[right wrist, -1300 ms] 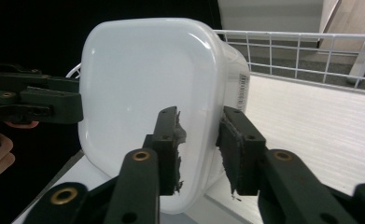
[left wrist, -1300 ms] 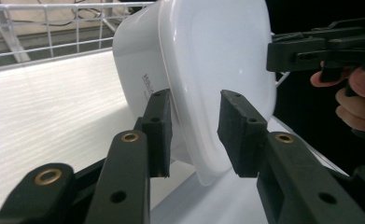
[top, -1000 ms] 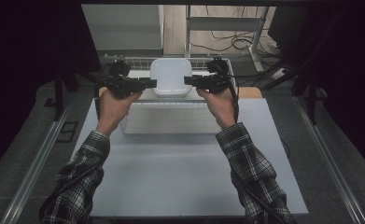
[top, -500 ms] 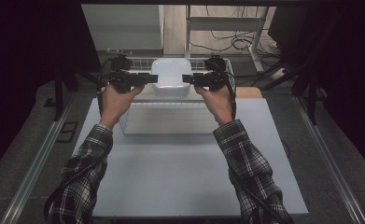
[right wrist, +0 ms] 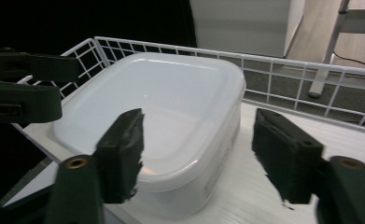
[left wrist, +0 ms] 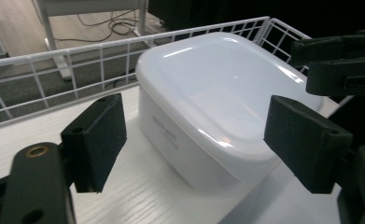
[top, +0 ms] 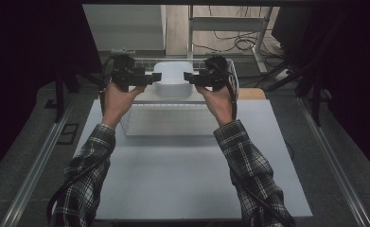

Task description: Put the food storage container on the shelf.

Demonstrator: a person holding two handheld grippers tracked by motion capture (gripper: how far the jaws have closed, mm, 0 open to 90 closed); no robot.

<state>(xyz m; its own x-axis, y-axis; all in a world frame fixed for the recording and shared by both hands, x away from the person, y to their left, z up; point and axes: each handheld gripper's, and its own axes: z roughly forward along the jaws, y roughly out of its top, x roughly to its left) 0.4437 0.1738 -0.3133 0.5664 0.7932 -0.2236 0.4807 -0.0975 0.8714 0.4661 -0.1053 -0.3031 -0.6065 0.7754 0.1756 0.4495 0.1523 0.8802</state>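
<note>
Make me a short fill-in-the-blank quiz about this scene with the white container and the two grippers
1. The white container is closed with a ____.
2. The container sits inside a white ____ basket.
3. The jaws of the left gripper and the right gripper are both ____.
4. The person's sleeves have a ____ pattern.

Missing words: lid; wire; open; plaid

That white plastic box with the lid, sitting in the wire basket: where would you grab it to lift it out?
Probably by its two short ends, one gripper from each side. The white box is wider than either gripper's open jaws, and its lid overhangs as a lip to catch under. The left gripper and right gripper flank those ends, above the wire basket.
</note>
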